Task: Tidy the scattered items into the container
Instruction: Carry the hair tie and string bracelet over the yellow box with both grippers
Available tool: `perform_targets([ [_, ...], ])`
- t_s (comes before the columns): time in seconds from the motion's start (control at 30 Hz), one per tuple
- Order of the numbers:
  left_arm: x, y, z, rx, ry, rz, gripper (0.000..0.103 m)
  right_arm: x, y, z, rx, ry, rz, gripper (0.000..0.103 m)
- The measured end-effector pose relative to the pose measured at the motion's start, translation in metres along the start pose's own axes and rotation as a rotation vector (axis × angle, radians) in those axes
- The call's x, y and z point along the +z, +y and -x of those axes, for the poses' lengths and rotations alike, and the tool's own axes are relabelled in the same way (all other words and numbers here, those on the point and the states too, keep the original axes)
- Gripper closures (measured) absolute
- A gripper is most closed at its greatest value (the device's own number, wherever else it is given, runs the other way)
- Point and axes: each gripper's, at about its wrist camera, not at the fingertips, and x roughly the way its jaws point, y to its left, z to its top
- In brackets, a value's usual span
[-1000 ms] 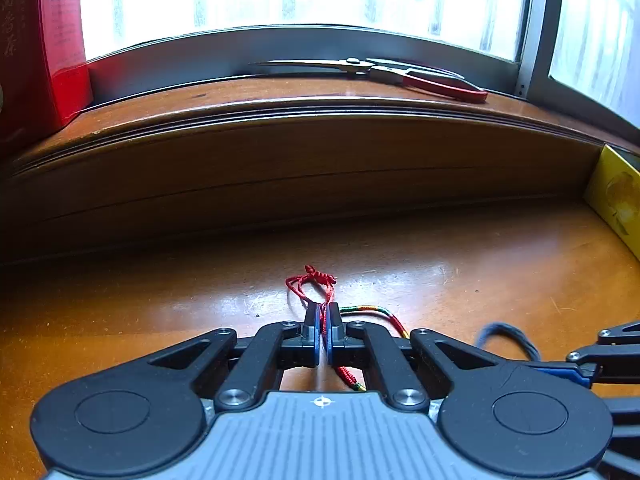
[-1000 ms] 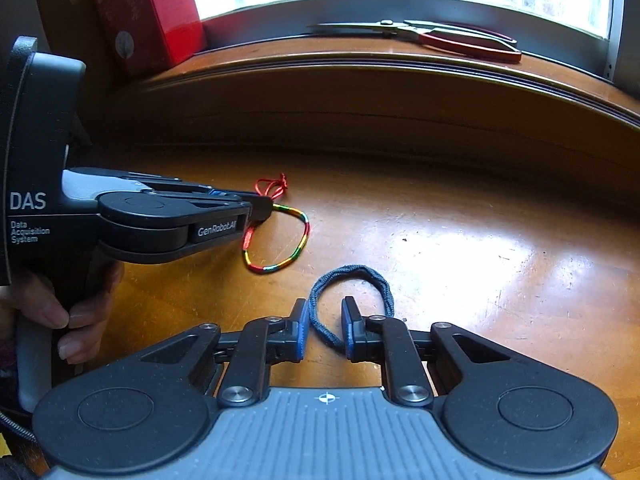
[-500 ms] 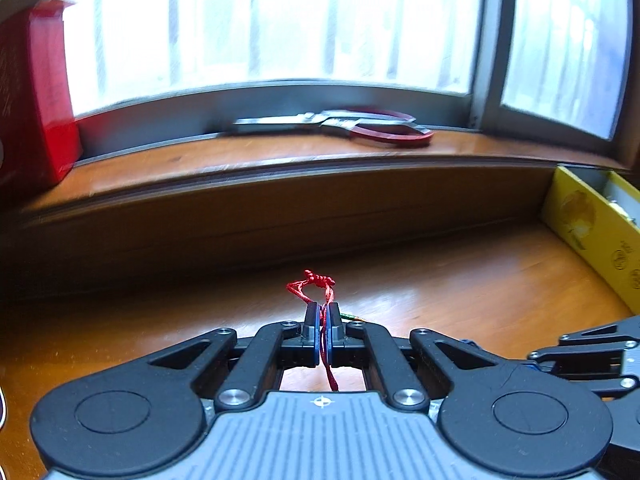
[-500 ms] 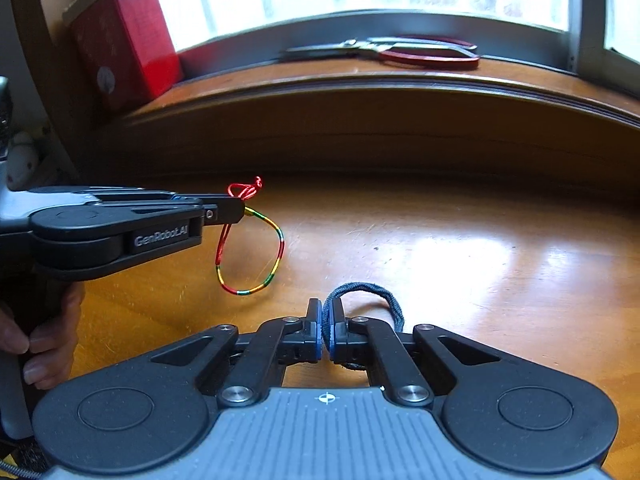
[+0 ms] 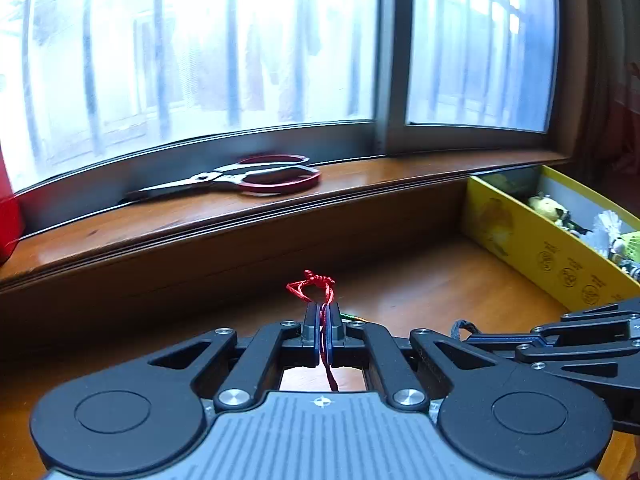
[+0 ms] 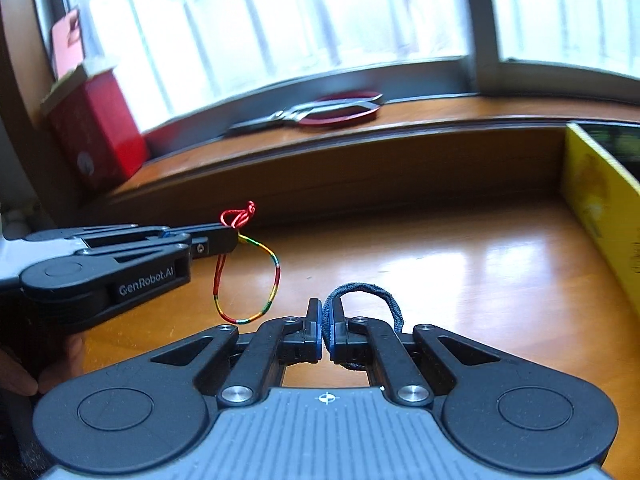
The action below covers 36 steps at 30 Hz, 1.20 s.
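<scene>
Yellow box (image 5: 532,248) holds small trinkets (image 5: 552,210).

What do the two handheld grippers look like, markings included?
Both are matte black linkage grippers with blue-padded jaws, round pivot discs, silver screws and a ribbed grey body bearing a small crosshair mark: left gripper, right gripper. The right wrist view shows white "GenRobot.AI" lettering on the left gripper's side.

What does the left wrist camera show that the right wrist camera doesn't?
Only the left view looks inside the yellow box, at small toys. Only the right view shows the bracelet dangling whole from the left gripper, plus a red box. Both show the scissors and the right gripper pinching a dark hair tie.
</scene>
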Motion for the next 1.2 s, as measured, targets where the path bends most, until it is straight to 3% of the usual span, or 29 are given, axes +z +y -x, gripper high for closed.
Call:
perform_targets([
  [0.83,0.08,-0.195,-0.027,-0.259,-0.165,-0.207,0.1,0.005,-0.12,0.112,-0.191,-0.188,-0.14,0.097],
  [1.2,0.105,-0.292,-0.068,-0.353,-0.172,-0.253,0.1,0.01,-0.196,0.154,-0.303,-0.259,-0.195,0.097],
])
